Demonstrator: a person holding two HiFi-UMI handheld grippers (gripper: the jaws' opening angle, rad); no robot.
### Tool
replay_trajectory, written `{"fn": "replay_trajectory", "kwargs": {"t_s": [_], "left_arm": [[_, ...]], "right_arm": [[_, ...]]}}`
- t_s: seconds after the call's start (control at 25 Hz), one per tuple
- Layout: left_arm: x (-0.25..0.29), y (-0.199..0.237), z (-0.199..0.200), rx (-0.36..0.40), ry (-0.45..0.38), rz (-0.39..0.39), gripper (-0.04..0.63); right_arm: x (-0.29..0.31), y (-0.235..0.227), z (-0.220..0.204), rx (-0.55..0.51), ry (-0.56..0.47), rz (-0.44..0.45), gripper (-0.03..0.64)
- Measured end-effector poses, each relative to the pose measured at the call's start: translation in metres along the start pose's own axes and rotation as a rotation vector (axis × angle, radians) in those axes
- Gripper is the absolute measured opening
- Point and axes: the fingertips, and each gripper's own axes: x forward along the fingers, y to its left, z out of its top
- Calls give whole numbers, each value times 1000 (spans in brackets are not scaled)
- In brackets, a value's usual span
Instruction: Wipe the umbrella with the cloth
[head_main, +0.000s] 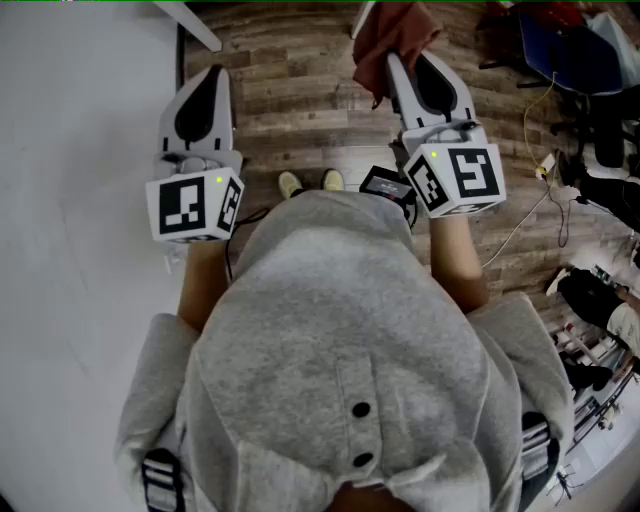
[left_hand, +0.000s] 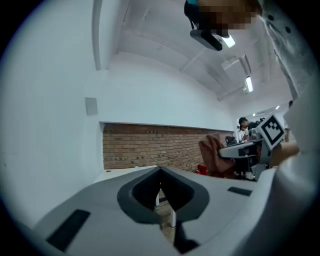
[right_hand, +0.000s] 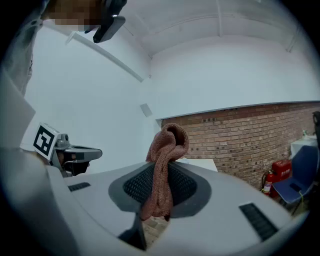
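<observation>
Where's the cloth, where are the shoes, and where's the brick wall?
cloth (right_hand: 161, 170): right gripper view, the part pinched between the jaws.
shoes (head_main: 290, 185): head view, top of the picture-left shoe.
brick wall (right_hand: 240, 137): right gripper view, middle of the bricks.

Indoor lab or studio workspace. White walls (left_hand: 150, 95) above a band of exposed brick (right_hand: 250, 135); wood-plank floor (head_main: 300, 90); ceiling strip lights (left_hand: 248, 83); red fire extinguisher (right_hand: 267, 182) against the brick; blue chair (right_hand: 295, 185); loose cables (head_main: 520, 225) across the floor; person (left_hand: 243, 126) among equipment in the background.
</observation>
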Motion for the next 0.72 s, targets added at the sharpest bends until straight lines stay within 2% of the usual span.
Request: {"fn": "replay_trajectory", "kwargs": {"t_s": [0.2, 0.32, 0.48, 0.72], "left_arm": [[-11, 9, 13, -15, 12, 47, 14], [-13, 13, 31, -44, -3, 36, 14], [-16, 27, 35, -35, -19, 19, 14], [-28, 30, 62, -13, -17, -12, 14]], "right_arm": [[-5, 10, 10, -7, 0, 4, 87], [-2, 15, 16, -26, 8, 4, 87], [14, 33, 14, -41, 22, 16, 91], [16, 48, 44, -34, 3, 12, 94]]}}
